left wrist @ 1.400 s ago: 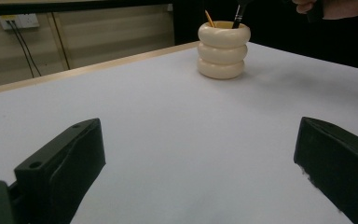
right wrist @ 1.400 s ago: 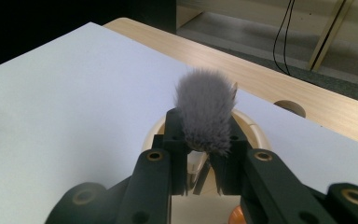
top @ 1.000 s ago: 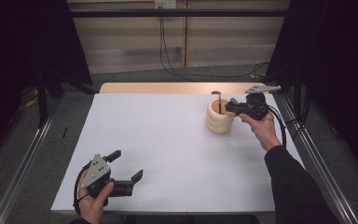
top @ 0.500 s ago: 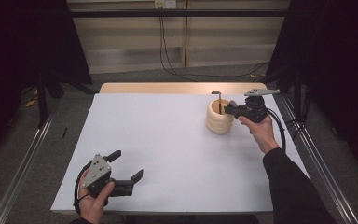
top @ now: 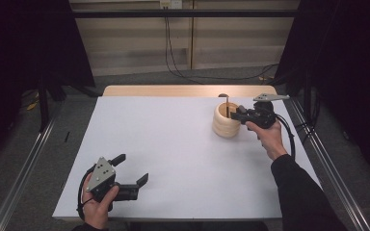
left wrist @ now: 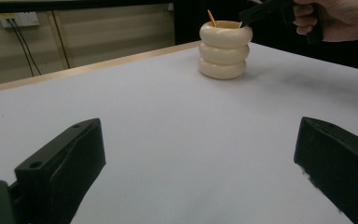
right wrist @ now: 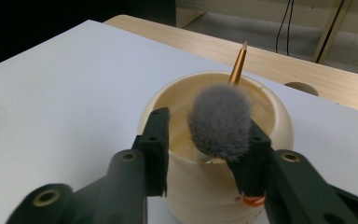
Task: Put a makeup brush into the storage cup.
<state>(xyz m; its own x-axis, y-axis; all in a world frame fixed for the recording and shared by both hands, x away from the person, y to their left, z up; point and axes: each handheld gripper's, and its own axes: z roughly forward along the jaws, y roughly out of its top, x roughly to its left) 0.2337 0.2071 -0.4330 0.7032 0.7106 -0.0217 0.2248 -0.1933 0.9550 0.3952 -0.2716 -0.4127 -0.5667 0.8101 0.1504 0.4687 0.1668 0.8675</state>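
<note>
A cream ribbed holder (top: 225,126) (left wrist: 225,51) (right wrist: 200,191) stands on the white table's far right. My right gripper (top: 236,114) (right wrist: 205,123) (left wrist: 251,14) hovers at its rim, and its jaws have just been opening. Between them, over the holder's mouth, is a brush's fluffy grey head (right wrist: 221,121). It leans on the right-hand jaw with a gap to the other. A golden pointed handle (right wrist: 237,65) (left wrist: 211,17) sticks up out of the holder. My left gripper (top: 132,168) (left wrist: 198,140) rests open and holds nothing near the front left edge.
The white sheet (top: 173,144) covers the table, with a strip of bare wood (top: 173,90) along the far edge and a round hole (right wrist: 300,87) in it behind the holder. Metal rails (top: 24,159) run along both sides. Cables (top: 173,53) hang on the back wall.
The right gripper has shifted very slightly at the holder's rim. The left hand and its gripper have kept still.
</note>
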